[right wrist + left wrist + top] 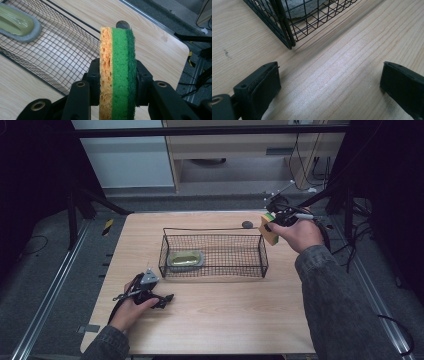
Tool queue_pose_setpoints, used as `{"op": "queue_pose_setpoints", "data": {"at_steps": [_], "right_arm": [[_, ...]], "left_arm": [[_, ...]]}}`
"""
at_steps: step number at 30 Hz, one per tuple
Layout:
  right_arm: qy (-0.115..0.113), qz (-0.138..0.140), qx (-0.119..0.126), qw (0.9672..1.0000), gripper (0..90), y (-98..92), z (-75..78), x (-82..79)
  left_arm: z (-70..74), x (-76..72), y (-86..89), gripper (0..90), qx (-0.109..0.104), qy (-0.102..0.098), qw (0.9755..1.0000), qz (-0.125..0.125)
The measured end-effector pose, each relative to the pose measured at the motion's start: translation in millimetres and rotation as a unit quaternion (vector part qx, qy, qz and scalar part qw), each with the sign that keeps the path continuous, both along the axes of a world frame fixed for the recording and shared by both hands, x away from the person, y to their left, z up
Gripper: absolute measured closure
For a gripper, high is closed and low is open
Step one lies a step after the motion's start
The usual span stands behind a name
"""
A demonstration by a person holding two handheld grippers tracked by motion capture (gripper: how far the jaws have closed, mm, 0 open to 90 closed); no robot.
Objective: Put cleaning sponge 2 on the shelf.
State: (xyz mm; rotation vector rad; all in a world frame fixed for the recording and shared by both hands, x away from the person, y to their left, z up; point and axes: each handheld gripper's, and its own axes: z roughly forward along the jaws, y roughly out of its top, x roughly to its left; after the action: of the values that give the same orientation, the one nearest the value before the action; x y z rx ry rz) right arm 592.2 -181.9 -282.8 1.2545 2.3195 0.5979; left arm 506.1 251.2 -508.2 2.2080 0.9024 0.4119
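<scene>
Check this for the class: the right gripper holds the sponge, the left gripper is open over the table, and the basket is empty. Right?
Not quite. The basket is not empty: a green-topped grey pad lies in it, as the high view shows. The right gripper does hold the sponge, and the left gripper is open over the table.

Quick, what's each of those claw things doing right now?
Left gripper: open, holding nothing, low over the table.
Right gripper: closed on a sponge.
</scene>
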Motion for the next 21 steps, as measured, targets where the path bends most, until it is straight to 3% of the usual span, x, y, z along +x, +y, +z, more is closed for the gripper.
{"op": "queue_pose_setpoints", "data": {"at_steps": [11,14,15,21], "right_arm": [[0.008,0.014,-0.008,0.9998,65.3,16.8,-9.0,10.5],[0.016,0.019,0.003,0.9997,65.3,19.4,-12.7,13.2],[0.019,0.025,-0.006,0.9995,65.3,22.8,-17.3,16.1],[0.016,0.025,-0.006,0.9995,65.3,28.8,-25.3,21.5]], "left_arm": [[0.0,0.1,0.1,1.6,0.0,0.0,1.0,-0.001],[0.0,0.2,0.2,1.6,0.0,0.0,1.0,-0.001],[0.0,0.2,0.3,1.6,0.0,0.0,1.0,-0.002],[0.0,0.3,0.4,1.6,-0.001,0.0,1.0,-0.003]]}}
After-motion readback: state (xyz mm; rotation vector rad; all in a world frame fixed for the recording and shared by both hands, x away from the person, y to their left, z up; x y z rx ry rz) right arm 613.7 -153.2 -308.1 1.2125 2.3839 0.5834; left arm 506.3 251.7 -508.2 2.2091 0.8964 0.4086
